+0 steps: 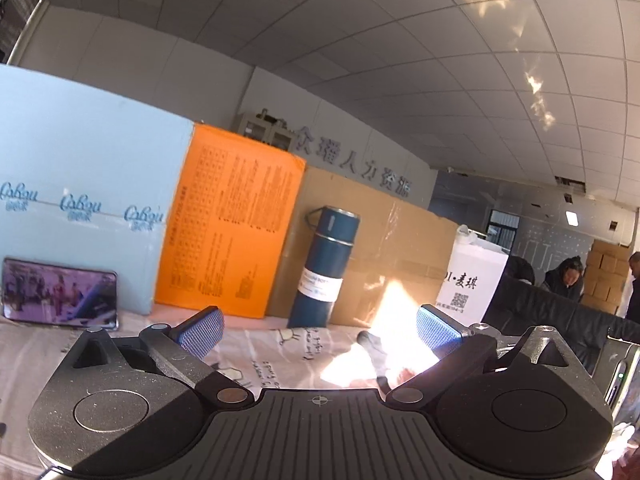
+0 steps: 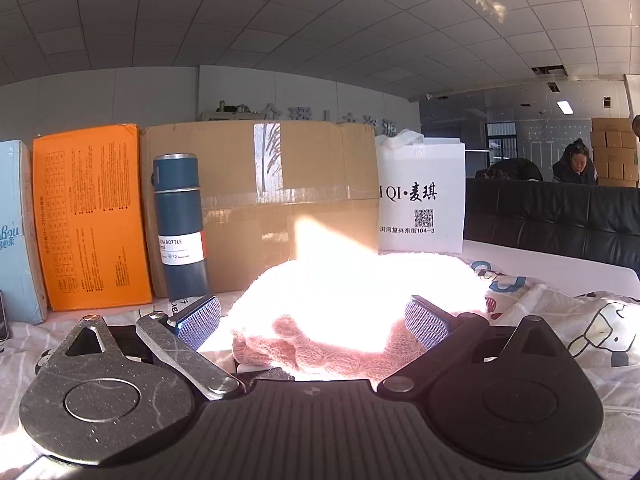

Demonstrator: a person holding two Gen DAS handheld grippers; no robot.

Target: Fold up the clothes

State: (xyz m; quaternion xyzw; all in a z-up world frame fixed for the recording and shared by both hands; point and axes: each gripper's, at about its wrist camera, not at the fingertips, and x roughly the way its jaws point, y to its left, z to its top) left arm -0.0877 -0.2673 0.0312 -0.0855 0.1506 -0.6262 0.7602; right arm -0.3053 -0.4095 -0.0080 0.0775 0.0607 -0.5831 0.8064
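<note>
Here, closest to the right wrist camera, the right gripper (image 2: 312,320) is seen with its jaws wide apart and nothing pinched. A pink knitted garment (image 2: 320,350) lies in a soft heap right between and just past them, on the printed sheet (image 2: 560,320). Strong sun washes out the top of the heap, so its folds cannot be told. A neat fold is not shown; a lumpy pile is. This could fit a garment waiting to be spread, or one gathered partway through folding. In the left wrist view, the left gripper (image 1: 318,326) is also held with its jaws apart and empty, above the sheet. A dark thing (image 1: 370,340) lies in the glare beyond it and cannot be made out. Farther back, along the far edge of the sheet, a blue bottle (image 2: 180,220), an orange box (image 2: 92,216), a brown carton (image 2: 280,200) and a white bag (image 2: 424,204) are lined up.
</note>
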